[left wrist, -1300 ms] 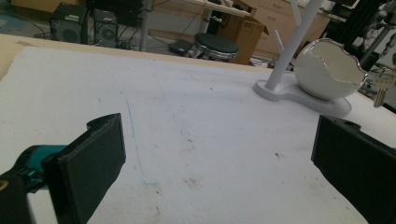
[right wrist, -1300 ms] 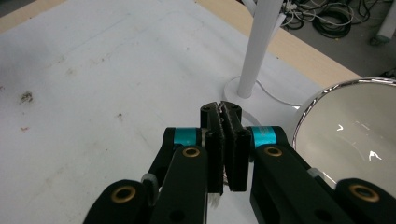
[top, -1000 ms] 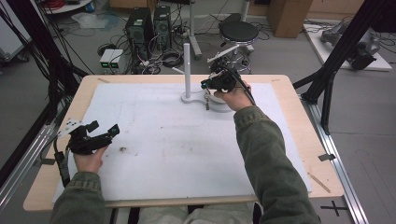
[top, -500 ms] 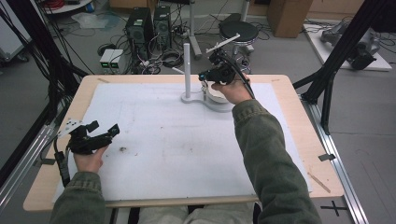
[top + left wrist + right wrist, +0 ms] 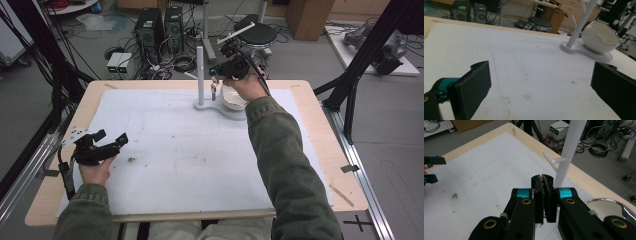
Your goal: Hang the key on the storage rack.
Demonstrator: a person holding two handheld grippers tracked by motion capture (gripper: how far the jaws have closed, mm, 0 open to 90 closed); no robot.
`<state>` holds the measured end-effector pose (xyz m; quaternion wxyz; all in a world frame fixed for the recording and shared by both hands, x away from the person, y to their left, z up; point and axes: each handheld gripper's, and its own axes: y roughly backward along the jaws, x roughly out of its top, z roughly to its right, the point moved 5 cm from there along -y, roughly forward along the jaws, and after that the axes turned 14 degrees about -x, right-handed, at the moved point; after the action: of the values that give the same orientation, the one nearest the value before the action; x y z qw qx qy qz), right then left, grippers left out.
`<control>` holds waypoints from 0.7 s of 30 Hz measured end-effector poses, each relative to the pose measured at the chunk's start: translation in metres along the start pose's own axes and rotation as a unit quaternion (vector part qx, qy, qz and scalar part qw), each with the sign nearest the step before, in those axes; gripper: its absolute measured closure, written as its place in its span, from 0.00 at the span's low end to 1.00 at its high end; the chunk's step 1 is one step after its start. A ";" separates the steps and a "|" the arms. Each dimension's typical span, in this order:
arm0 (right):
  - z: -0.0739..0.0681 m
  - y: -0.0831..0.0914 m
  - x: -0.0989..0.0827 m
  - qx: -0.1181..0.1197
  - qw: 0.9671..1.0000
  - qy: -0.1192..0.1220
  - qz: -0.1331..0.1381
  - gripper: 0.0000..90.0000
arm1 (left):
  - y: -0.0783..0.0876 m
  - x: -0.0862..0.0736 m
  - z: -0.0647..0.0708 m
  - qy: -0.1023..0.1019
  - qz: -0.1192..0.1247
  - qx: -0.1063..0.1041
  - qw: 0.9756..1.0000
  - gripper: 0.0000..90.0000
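Observation:
A white peg stand [image 5: 200, 75] [image 5: 580, 25] [image 5: 571, 152] rises at the far middle of the table, with a white egg-shaped bowl [image 5: 232, 97] [image 5: 600, 37] [image 5: 609, 207] on its base. My right gripper [image 5: 214, 92] [image 5: 545, 178] hovers over the bowl's left rim, close to the pole and its pegs. Its jaws are pressed shut, and I cannot tell whether anything thin is pinched between them. Down on the left side of the mat, my left gripper [image 5: 111, 136] [image 5: 541, 85] rests open with nothing between its jaws.
A white mat [image 5: 200, 160] covers most of the wooden table [image 5: 320, 100] and has a few dark specks [image 5: 131, 160] near the left hand. Computers, cables and a stool [image 5: 257, 32] stand on the floor beyond the far edge.
My right gripper has lifted up from the bowl and shifted slightly toward the pole, jaws staying shut. The left gripper has not moved.

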<state>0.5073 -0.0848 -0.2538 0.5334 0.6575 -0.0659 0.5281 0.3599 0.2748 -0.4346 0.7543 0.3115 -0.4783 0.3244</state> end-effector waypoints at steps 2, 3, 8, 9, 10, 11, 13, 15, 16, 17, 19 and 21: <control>0.000 0.000 0.004 -0.001 1.000 0.000 -0.001 0.98 | 0.000 0.000 0.000 0.001 -0.001 0.000 1.000 0.04; 0.000 0.000 0.006 -0.001 1.000 0.001 -0.001 0.98 | 0.000 0.000 0.000 0.001 -0.001 0.000 1.000 0.04; -0.001 0.002 0.019 -0.003 1.000 0.008 0.005 0.98 | 0.000 0.000 0.000 0.000 -0.001 -0.002 1.000 0.04; -0.001 0.001 0.021 -0.001 1.000 0.006 0.007 0.98 | 0.000 0.000 0.000 0.000 -0.002 -0.002 1.000 0.04; -0.001 0.001 0.023 0.000 1.000 0.007 0.006 0.98 | 0.000 0.000 0.000 0.000 -0.001 -0.002 1.000 0.04; -0.001 0.000 0.025 0.001 1.000 0.008 0.007 0.98 | 0.000 0.000 0.000 0.001 -0.001 -0.002 1.000 0.04; -0.002 0.000 0.029 0.005 1.000 0.002 0.011 0.98 | 0.000 0.000 -0.001 0.001 0.000 -0.001 1.000 0.04; -0.002 -0.002 0.033 0.006 1.000 0.003 0.011 0.98 | 0.000 0.000 -0.001 0.002 0.000 -0.001 1.000 0.04; -0.002 -0.004 0.034 0.007 1.000 0.004 0.012 0.98 | 0.000 0.000 -0.001 0.002 0.001 -0.001 1.000 0.04; -0.003 -0.005 0.035 0.007 1.000 0.003 0.010 0.98 | 0.000 0.000 -0.001 0.001 -0.001 -0.001 1.000 0.04; -0.004 -0.007 0.038 0.004 1.000 0.006 0.008 0.98 | 0.000 0.000 -0.001 0.000 -0.002 -0.001 1.000 0.04; -0.004 -0.009 0.040 0.005 1.000 0.009 0.004 0.98 | 0.000 0.000 -0.001 0.000 -0.002 0.000 1.000 0.04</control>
<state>0.5280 -0.0588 -0.2295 0.5288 0.6551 -0.0613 0.5362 0.3599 0.2754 -0.4351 0.7551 0.3124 -0.4779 0.3224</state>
